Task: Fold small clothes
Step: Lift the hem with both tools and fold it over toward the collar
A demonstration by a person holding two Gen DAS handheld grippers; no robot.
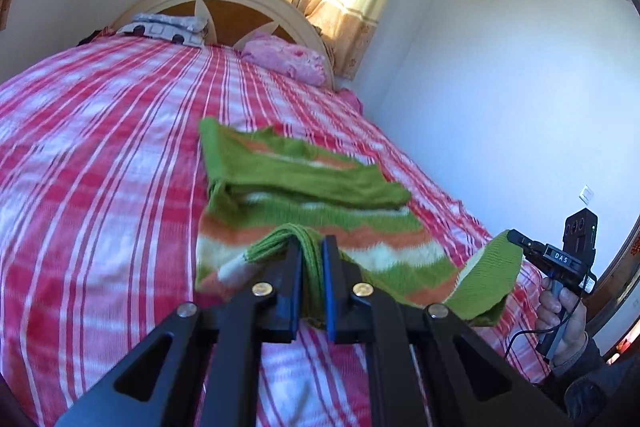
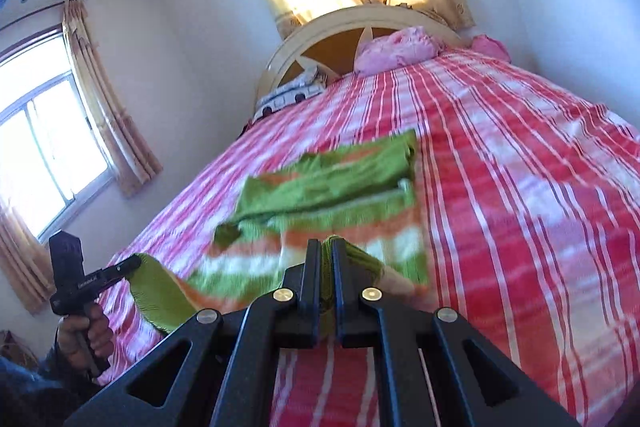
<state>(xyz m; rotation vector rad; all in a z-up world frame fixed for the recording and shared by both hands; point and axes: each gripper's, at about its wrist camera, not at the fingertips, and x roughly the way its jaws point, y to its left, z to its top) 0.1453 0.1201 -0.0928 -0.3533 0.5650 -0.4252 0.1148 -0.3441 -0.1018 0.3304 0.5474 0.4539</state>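
Now: both grippers clamp hem of blurred green sweater point(image 1: 304, 187) | left gripper point(image 1: 311, 247) | right gripper point(image 2: 327, 247)

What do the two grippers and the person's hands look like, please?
Both grippers, left gripper and right gripper, are black, with angular linkage arms, brass rivets and flat fingers; one left finger pad is blue. The right handle carries a "DAS" label and a thin black cable. Dark sleeves cover the wrists.

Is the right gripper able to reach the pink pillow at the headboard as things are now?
Probably not at once. The right gripper is shut on the near hem of the green sweater, and the pink pillow lies at the far end of the bed. Nothing blocks the path.
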